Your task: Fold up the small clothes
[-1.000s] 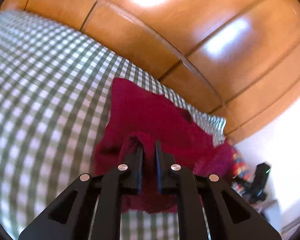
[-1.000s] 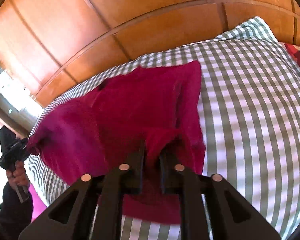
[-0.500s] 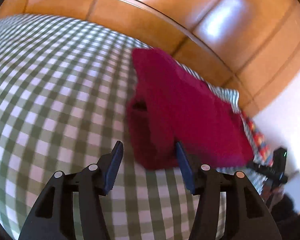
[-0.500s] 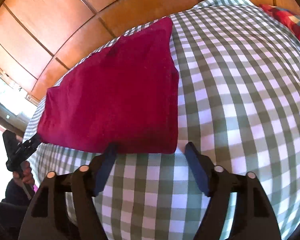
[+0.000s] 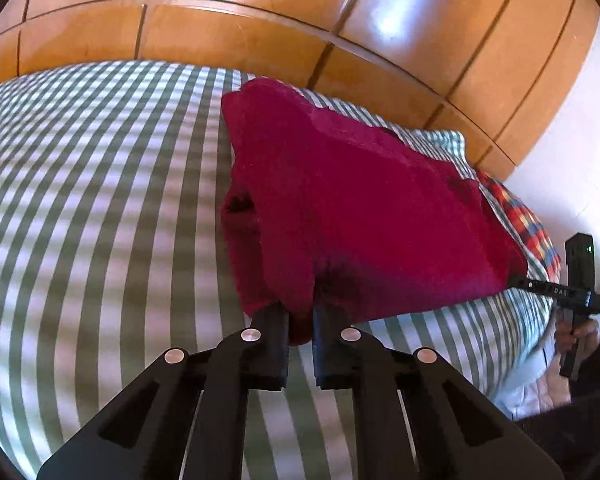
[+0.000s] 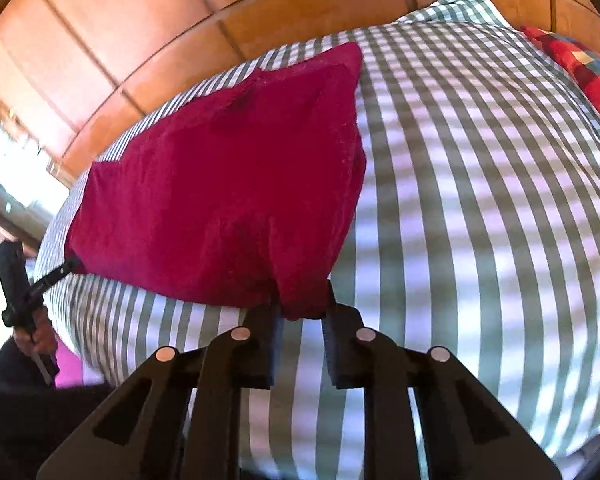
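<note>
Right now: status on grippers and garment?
Left gripper shut on red garment. Right gripper shut on its other near corner. Garment on checked bedcover. Nothing in the way.

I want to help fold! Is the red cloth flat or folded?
Folded: the red cloth shows doubled layers at its near edge, pinched by both claws.

Both tongs (left [image 5: 300,326]; right [image 6: 302,314]) reclosed on red garment [image 5: 360,208]
</note>
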{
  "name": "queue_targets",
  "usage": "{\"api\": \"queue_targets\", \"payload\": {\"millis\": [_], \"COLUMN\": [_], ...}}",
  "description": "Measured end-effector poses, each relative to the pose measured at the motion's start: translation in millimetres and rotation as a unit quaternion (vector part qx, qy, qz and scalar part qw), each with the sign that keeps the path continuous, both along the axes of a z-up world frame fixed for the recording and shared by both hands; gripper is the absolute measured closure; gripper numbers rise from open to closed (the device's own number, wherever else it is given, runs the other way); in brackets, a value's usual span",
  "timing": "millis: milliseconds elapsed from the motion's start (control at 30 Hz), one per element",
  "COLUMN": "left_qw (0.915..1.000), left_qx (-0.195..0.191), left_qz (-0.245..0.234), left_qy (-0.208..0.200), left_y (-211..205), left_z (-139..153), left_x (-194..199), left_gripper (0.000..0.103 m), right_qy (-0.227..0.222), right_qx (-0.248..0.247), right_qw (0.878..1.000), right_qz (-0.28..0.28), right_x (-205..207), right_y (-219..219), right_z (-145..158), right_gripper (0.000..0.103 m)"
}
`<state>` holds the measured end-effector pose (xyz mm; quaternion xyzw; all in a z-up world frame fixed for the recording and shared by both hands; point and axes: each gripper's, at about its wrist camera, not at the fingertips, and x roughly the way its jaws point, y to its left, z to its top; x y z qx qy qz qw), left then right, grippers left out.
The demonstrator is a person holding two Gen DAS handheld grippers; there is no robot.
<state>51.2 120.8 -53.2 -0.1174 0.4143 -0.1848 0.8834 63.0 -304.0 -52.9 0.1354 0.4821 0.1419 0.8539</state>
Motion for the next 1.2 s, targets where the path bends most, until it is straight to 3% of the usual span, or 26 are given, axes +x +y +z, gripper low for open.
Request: {"api": "queue_targets", "payload": {"millis": [267, 333, 400, 433, 500, 533, 667, 733, 800, 867, 900, 933, 1067, 1200], "left_qw": [0.9985, 0.998, 0.9978, 0.9974, 0.997, 0.9966, 0.9953, 0.9949, 0.9945, 0.9948, 0.9954, 0.996, 0.9963, 0.9924], "left_qx": [-0.032, -0.037, -0.052, -0.061, -0.076, -0.079, -0.082, -0.083, -0.087, -0.085, -0.076, -0.07, -0.081, -0.111], "left_qz": [-0.019, -0.022, -0.015, -0.012, 0.007, 0.022, 0.049, 0.058, 0.059, 0.054, 0.054, 0.054, 0.026, 0.03], "left_qy": [0.041, 0.048, 0.039, 0.035, 0.015, 0.001, -0.016, -0.005, 0.006, 0.018, 0.021, 0.017, -0.015, -0.044], "left_y": [4.5, 5.4, 10.5, 13.4, 20.7, 23.2, 21.5, 16.1, 10.1, 4.7, 0.6, -1.2, -5.0, 7.4], "left_z": [-2.0, -0.9, 7.7, 12.4, 24.9, 31.3, 42.2, 38.6, 28.3, 20.7, 17.1, 18.1, 28.5, 48.5], "left_x": [-92.3, -99.5, -99.3, -96.2, -86.5, -81.1, -46.9, -21.7, -4.1, 5.7, 10.9, 11.3, -3.7, -18.9], "left_gripper": [0.095, 0.095, 0.092, 0.087, 0.061, 0.042, 0.04, 0.04, 0.046, 0.069, 0.076, 0.091, 0.095, 0.096], "right_qy": [0.041, 0.038, 0.014, -0.004, -0.028, -0.04, -0.051, -0.047, -0.039, -0.032, -0.033, -0.037, -0.075, -0.129], "right_qx": [-0.027, -0.024, -0.019, -0.015, -0.018, -0.022, -0.015, -0.016, -0.011, -0.014, -0.009, -0.005, -0.014, -0.031], "right_qw": [0.998, 0.998, 0.999, 1.0, 0.999, 0.999, 0.997, 0.996, 0.996, 0.997, 0.997, 0.997, 0.997, 0.991], "right_qz": [0.048, 0.041, 0.023, 0.004, -0.015, -0.024, -0.06, -0.075, -0.076, -0.075, -0.074, -0.071, -0.032, -0.02], "right_x": [-72.9, -75.7, -69.9, -62.4, -44.1, -34.3, 12.0, 39.3, 53.6, 63.8, 65.4, 62.8, 34.4, 12.5], "right_y": [2.4, -4.4, -12.7, -18.5, -23.0, -24.3, -29.8, -27.4, -26.0, -26.9, -25.7, -24.5, -9.8, -4.1], "right_z": [-5.4, -1.3, 8.7, 17.2, 26.4, 29.3, 25.4, 18.2, 11.2, 6.2, 6.4, 8.5, 35.0, 72.1], "right_gripper": [0.086, 0.064, 0.048, 0.042, 0.039, 0.039, 0.04, 0.048, 0.057, 0.072, 0.086, 0.094, 0.097, 0.097]}}
